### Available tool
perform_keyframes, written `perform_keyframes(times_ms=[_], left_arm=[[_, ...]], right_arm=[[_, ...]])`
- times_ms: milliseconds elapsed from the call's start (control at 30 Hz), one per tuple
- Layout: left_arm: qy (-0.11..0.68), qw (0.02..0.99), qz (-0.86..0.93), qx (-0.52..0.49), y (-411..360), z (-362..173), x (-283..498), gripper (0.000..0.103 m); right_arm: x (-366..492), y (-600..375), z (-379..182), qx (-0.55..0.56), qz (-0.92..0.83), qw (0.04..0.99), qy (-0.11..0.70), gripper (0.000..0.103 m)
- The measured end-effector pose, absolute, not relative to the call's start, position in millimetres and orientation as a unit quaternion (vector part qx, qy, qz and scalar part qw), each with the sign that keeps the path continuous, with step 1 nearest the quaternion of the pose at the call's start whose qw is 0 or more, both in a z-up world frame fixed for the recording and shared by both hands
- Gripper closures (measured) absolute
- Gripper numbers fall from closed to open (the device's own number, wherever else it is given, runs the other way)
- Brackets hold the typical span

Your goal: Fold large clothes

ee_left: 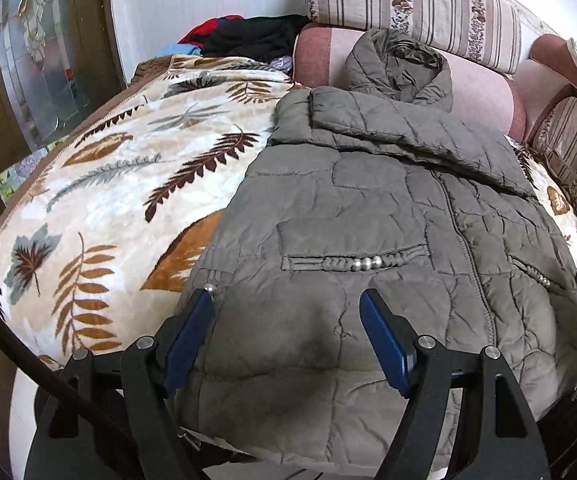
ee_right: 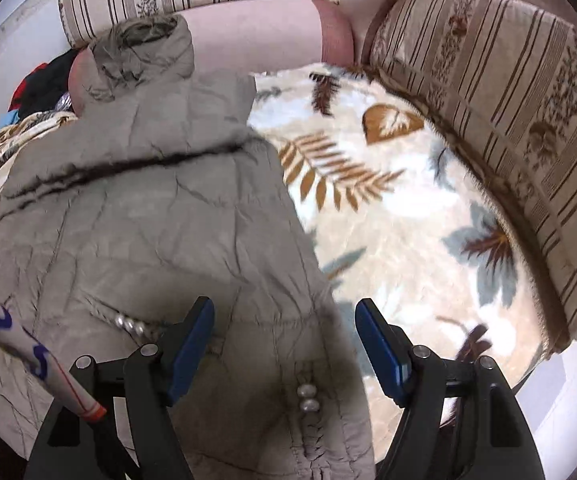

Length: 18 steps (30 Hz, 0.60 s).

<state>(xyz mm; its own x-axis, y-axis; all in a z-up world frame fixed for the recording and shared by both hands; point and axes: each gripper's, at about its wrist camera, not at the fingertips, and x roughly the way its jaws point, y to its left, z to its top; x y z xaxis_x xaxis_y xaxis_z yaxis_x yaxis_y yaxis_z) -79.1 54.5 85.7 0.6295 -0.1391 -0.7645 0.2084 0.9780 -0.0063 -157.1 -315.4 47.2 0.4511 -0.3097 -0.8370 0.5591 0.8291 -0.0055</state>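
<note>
An olive quilted puffer jacket (ee_left: 368, 208) (ee_right: 148, 220) lies front up on a leaf-patterned blanket (ee_left: 108, 184) (ee_right: 388, 220). Its hood (ee_left: 404, 64) (ee_right: 140, 48) rests against the sofa back, and a sleeve (ee_left: 400, 136) is folded across the chest. The pockets carry pearl beads (ee_left: 364, 264) (ee_right: 306, 398). My left gripper (ee_left: 288, 300) hovers open over the jacket's lower left part, with nothing between its blue pads. My right gripper (ee_right: 282, 304) hovers open over the jacket's lower right edge, one finger above the fabric and the other above the blanket.
Striped cushions (ee_left: 408, 4) (ee_right: 508, 120) line the back and the right side. A pink bolster (ee_left: 320, 56) (ee_right: 256, 36) lies behind the hood. A heap of dark and red clothes (ee_left: 248, 36) (ee_right: 44, 84) sits at the far left. A white striped sleeve (ee_right: 48, 364) crosses the lower left.
</note>
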Motion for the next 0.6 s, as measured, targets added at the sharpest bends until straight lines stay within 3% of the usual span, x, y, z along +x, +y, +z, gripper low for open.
perform_keyframes(times_ms=[300, 600], left_arm=[[0.449, 0.885, -0.115, 0.038, 32.0, 97.2, -77.7, 0.028], [0.439, 0.887, -0.126, 0.064, 14.2, 101.0, -82.5, 0.028]], right_arm=[[-153.9, -305.5, 24.2, 0.096, -0.264, 0.838, 0.469, 0.026], [-160.3, -298.4, 59.3, 0.086, -0.267, 0.864, 0.419, 0.026]])
